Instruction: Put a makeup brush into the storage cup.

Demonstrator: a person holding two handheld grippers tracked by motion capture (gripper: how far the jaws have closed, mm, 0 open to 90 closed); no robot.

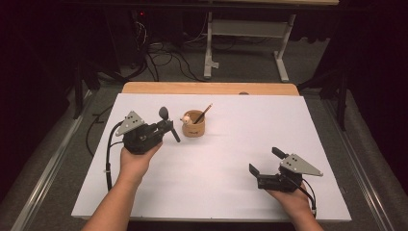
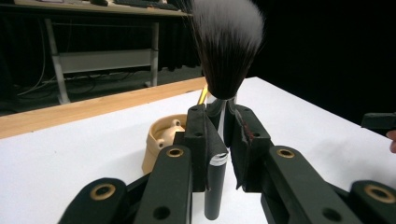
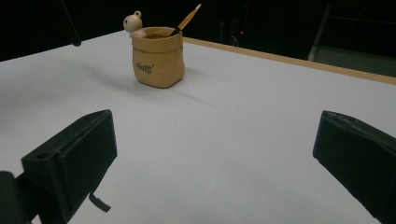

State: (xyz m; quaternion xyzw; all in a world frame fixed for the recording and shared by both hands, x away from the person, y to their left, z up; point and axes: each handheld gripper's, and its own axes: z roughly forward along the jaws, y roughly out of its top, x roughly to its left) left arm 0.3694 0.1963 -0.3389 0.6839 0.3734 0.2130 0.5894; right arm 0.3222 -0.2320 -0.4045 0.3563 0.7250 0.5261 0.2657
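1. The left gripper (image 1: 166, 126) clamps a makeup brush (image 2: 227, 46) by its black handle, bristles up, just beside the tan pen holder (image 1: 193, 124), probably so it can drop in beside the pencil (image 1: 203, 113)
2. The right gripper (image 1: 263, 162) rests wide open and empty on the white table (image 1: 240, 144), well apart
3. Dark lettering on the holder is too blurred to read

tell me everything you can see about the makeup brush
The makeup brush has a full, rounded head of dark bristles with pale tips, a shiny silver collar and a black handle. It stands nearly upright, bristles up, clamped at the collar and upper handle by the left tongs, raised off the white table beside the tan pot.
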